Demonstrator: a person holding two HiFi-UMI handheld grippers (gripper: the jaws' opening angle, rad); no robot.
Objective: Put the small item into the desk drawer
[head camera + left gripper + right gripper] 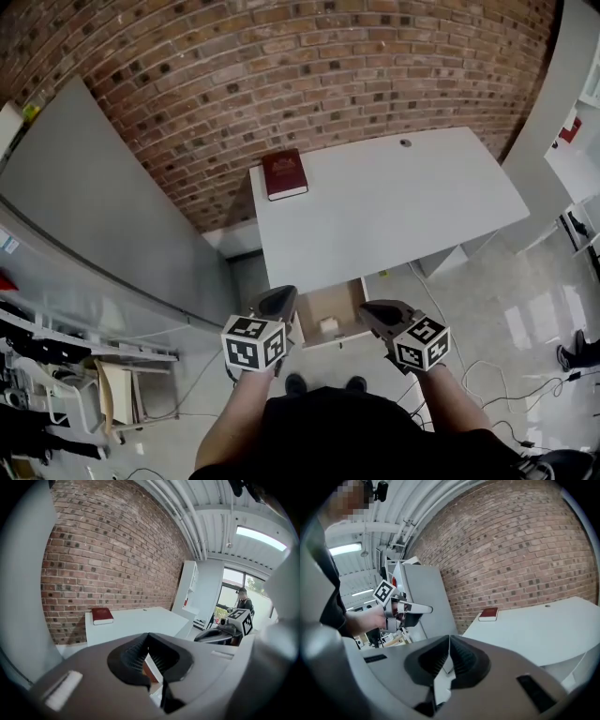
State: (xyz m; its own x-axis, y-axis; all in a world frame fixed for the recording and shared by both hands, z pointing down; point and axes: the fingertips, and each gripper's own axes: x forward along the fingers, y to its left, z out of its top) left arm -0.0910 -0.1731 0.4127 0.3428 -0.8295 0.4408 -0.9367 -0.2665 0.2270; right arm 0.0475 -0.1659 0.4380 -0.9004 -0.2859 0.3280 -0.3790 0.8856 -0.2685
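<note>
The desk drawer (349, 298) stands pulled out below the front edge of the white desk (394, 202). Its inside is light wood. A small white item (328, 325) lies in it near the front. My left gripper (278, 298) (149, 639) hangs just left of the drawer, with its jaws together and nothing between them. My right gripper (375, 312) (450, 641) hangs just right of the drawer, also shut and empty. Each gripper shows in the other's view: the right gripper (225, 632) and the left gripper (410, 607).
A dark red book (284, 174) (102, 615) (489, 614) lies on the desk's far left corner by the brick wall (281, 66). A grey partition (94, 216) stands at the left. Cables (487, 375) trail on the floor at the right. White shelving (581, 187) is further right.
</note>
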